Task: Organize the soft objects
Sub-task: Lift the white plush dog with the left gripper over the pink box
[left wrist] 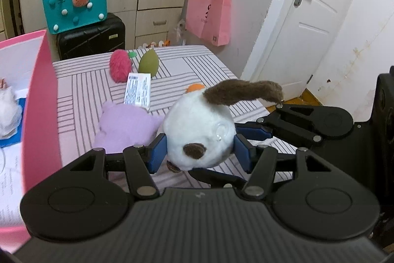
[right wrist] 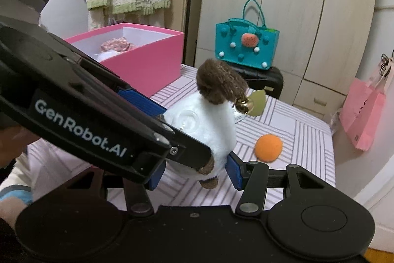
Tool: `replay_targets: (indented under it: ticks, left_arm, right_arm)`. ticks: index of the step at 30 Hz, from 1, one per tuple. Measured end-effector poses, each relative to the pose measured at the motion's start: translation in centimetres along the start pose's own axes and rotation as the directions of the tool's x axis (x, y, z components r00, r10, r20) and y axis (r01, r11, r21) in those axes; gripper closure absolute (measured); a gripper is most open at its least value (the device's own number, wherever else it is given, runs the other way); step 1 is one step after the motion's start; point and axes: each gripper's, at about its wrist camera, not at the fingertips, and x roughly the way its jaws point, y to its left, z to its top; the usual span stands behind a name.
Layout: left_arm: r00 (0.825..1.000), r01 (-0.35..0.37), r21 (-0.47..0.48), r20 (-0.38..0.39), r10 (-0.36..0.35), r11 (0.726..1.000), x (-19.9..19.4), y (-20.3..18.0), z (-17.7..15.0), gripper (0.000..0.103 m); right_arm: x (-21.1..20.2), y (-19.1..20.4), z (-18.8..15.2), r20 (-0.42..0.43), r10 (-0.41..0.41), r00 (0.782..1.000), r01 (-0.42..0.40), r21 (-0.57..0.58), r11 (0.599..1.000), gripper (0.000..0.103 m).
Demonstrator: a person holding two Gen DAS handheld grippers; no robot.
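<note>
A white plush toy with brown ears and a small gold bell is held above the striped table. My left gripper is shut on its sides. My right gripper is also shut on the same plush, crossing the left gripper. On the table lie a purple plush, a pink fuzzy toy, a green egg-shaped sponge and an orange ball. A pink box at the table's left holds soft items.
A white card lies behind the purple plush. A teal felt bag sits on a black suitcase beyond the table. A pink paper bag hangs on the wall by a white door.
</note>
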Motion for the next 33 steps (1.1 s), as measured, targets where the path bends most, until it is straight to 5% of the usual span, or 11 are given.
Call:
replay_targets:
  ticks: [10, 19, 33]
  left_arm:
    - [0.999, -0.003, 0.027, -0.039, 0.004, 1.0, -5.5, 0.5, -1.5, 0.045]
    - [0.996, 0.007, -0.044, -0.092, -0.011, 0.999, -11.1, 3.4, -1.8, 0.045]
    - [0.999, -0.044, -0.083, 0.006, 0.045, 0.996, -16.6, 8.5, -0.3, 0.045]
  right_arm:
    - [-2.8, 4.5, 2.1, -0.061, 0.03, 0.998, -0.032, -0.037, 0.999, 0.045]
    - [-4.7, 8.3, 5.4, -0.089, 0.129, 0.988, -0.135, -0.071, 0.988, 0.045]
    - [-4.4, 13.1, 11.3, 0.002, 0.125, 0.992, -0.122, -0.23, 0.966, 0.045]
